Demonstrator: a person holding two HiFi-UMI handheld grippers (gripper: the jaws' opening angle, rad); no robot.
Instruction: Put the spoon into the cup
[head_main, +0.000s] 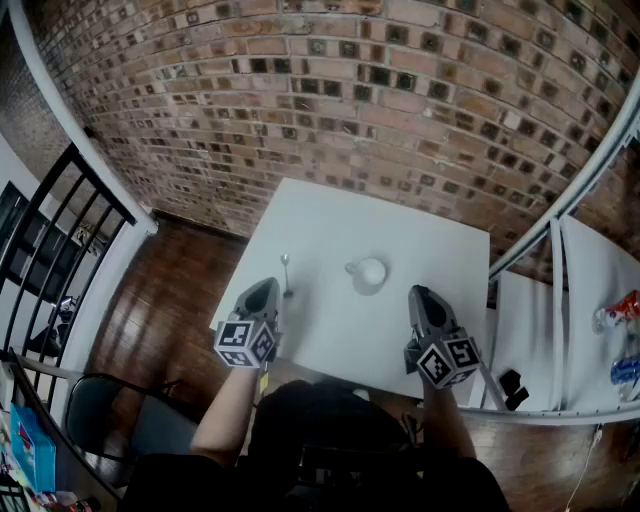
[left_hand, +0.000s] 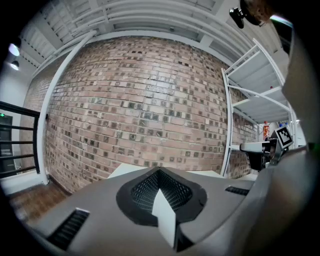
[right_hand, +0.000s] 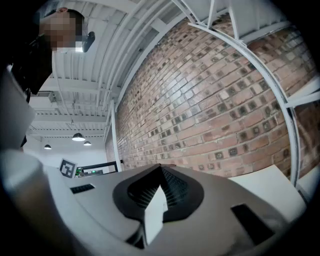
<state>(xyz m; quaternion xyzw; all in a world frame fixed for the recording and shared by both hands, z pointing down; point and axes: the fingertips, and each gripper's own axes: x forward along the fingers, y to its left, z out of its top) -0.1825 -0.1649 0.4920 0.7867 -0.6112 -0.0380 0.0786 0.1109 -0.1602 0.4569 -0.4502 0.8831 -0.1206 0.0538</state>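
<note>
Hovering level above the near part of the table (head_main: 330, 345), left claw (head_main: 260, 295) shut tight and empty, right claw (head_main: 421, 300) closed on nothing too. Spoon (head_main: 286, 272) flat on the tabletop just ahead of the left claw, near the left edge, apart from the cup (head_main: 370, 272) to its right. Likely slips: coming down still closed and skidding the thin spoon off that edge; pinching too shallow and dropping it short; bumping the cup over.
</note>
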